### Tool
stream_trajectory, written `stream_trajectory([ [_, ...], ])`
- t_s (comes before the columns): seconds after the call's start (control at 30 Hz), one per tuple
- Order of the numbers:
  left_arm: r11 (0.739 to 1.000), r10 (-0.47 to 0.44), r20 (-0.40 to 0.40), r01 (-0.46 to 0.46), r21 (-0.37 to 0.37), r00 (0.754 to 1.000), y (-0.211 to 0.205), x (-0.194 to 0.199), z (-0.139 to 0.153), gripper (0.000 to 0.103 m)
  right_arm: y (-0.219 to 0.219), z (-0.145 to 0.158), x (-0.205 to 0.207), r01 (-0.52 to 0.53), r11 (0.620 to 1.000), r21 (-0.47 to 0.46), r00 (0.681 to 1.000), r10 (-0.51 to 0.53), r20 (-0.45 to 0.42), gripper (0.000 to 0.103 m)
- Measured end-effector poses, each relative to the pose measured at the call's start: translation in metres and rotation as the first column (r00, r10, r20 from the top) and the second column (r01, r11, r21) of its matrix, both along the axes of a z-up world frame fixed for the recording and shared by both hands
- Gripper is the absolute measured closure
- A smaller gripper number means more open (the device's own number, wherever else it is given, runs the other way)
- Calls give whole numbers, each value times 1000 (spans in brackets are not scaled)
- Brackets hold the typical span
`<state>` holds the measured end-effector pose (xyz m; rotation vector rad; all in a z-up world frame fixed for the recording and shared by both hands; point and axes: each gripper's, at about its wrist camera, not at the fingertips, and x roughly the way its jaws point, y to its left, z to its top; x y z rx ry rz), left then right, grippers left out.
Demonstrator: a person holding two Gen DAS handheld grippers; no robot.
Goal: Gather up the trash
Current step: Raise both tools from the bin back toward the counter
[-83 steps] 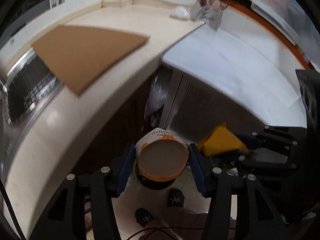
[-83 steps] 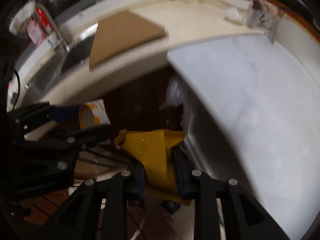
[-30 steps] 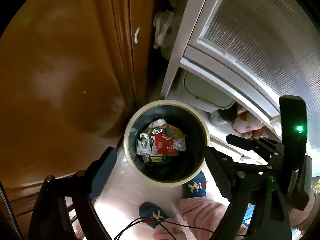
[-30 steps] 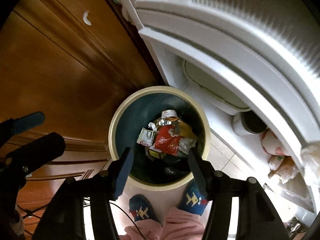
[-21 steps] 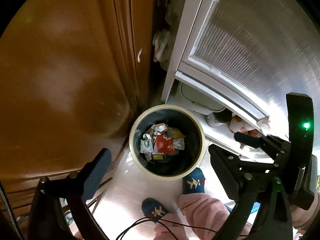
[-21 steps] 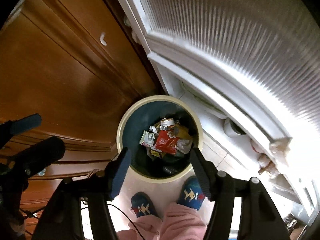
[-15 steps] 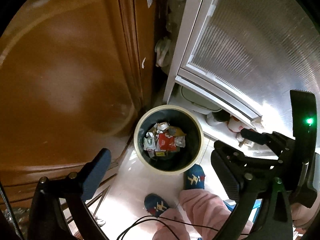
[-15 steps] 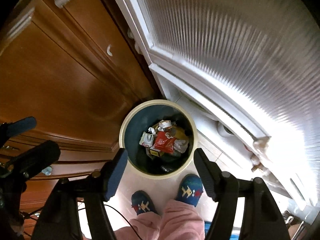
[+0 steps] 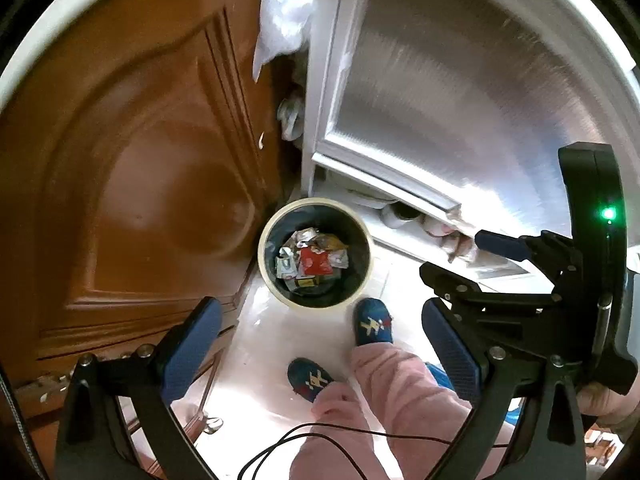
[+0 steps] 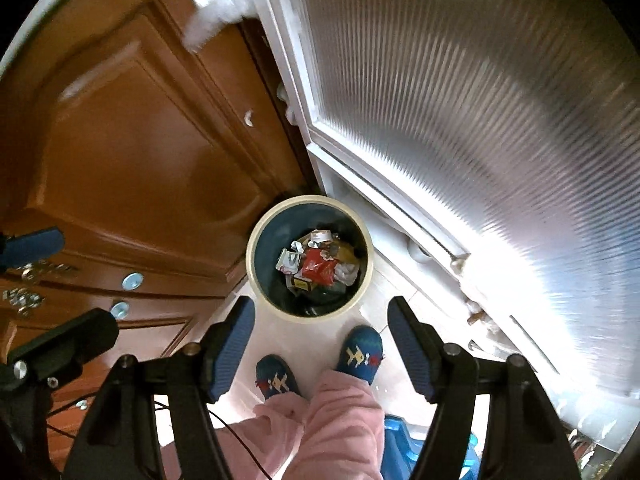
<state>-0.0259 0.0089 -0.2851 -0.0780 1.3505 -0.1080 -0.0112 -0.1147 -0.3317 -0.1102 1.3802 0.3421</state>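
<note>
A round trash bin with a cream rim (image 9: 264, 272) (image 10: 251, 268) stands on the floor below both grippers. Inside lie several wrappers, a red one (image 9: 314, 262) (image 10: 316, 266) on top. My left gripper (image 9: 320, 344) is open and empty, high above the bin. My right gripper (image 10: 322, 334) is open and empty too, above the bin's near edge. The right gripper also shows in the left wrist view (image 9: 460, 256), at the right.
A brown wooden cabinet door (image 9: 140, 160) (image 10: 132, 128) is left of the bin. A white ribbed-glass door (image 9: 440, 100) (image 10: 480, 120) is to its right. The person's blue slippers (image 9: 372, 320) (image 10: 360, 348) and pink trousers stand just before the bin. A cable (image 9: 320, 440) hangs below.
Both grippers, which held a cake cup and a yellow wrapper 2.8 s ago, are now empty. Over the last second both have risen away from the bin, which looks smaller.
</note>
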Motion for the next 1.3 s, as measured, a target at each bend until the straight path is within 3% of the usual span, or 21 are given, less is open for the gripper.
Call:
stream_trajectory([
  [0.17, 1000, -28, 42, 29, -11, 999, -2, -6, 45, 4, -5, 47, -8, -3, 1000, 11, 1000, 2, 30, 34],
  [0.33, 998, -70, 137, 70, 3, 988, -2, -8, 99, 4, -5, 99, -13, -18, 1000, 12, 996, 16, 91, 34],
  [0.57, 995, -98, 291, 91, 37, 952, 5, -10, 172, 4, -1, 172, -23, -29, 1000, 12, 974, 25, 224, 34],
  [0.93, 990, -140, 472, 106, 97, 870, 11, 3, 264, 4, -2, 267, -23, 8, 1000, 17, 894, -15, 448, 34],
  [1.3, 991, -125, 536, 82, 103, 835, 8, 40, 313, 4, -19, 334, 24, 69, 997, 29, 817, -73, 572, 34],
])
